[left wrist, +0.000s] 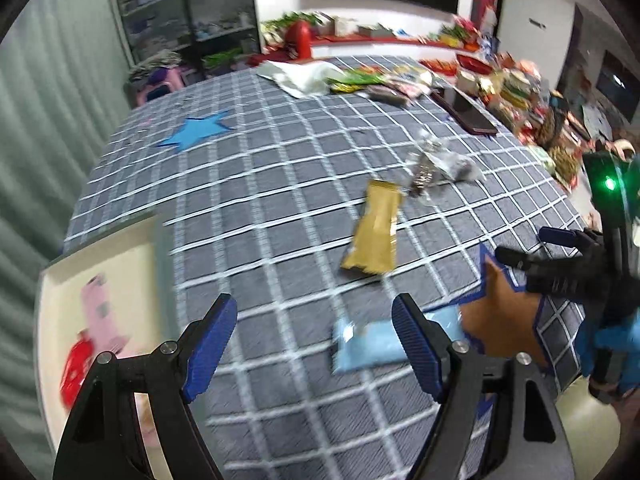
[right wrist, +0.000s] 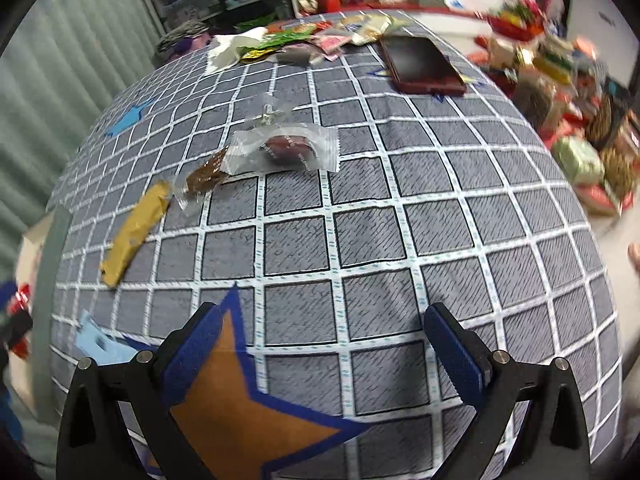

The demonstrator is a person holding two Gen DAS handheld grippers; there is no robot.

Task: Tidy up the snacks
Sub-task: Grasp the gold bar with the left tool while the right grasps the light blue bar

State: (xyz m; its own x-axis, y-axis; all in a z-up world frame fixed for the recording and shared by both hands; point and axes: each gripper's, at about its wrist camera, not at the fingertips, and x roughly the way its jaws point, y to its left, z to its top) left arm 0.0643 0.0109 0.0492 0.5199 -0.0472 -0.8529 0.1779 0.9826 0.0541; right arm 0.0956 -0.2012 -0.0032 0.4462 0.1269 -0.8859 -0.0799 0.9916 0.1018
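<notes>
- Tray point(left wrist: 64, 280) at table's left edge holds a pink packet point(left wrist: 100, 312) and a red one point(left wrist: 76, 368).
- Gold bar point(left wrist: 374, 232), blue packet point(left wrist: 368, 344), clear-wrapped sweet point(right wrist: 286, 148) lie loose on the cloth.
- My left gripper point(left wrist: 314, 344) and right gripper point(right wrist: 320, 354): jaws wide, empty. Most sorting remains, I judge.

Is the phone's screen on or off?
Off: the dark red-cased phone lies flat on the grey checked tablecloth, its screen uniformly black.

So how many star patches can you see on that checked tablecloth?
3 for certain: a light blue star on the far left side, a big orange star with a blue border at the near edge, and a small star half hidden by the phone.
</notes>
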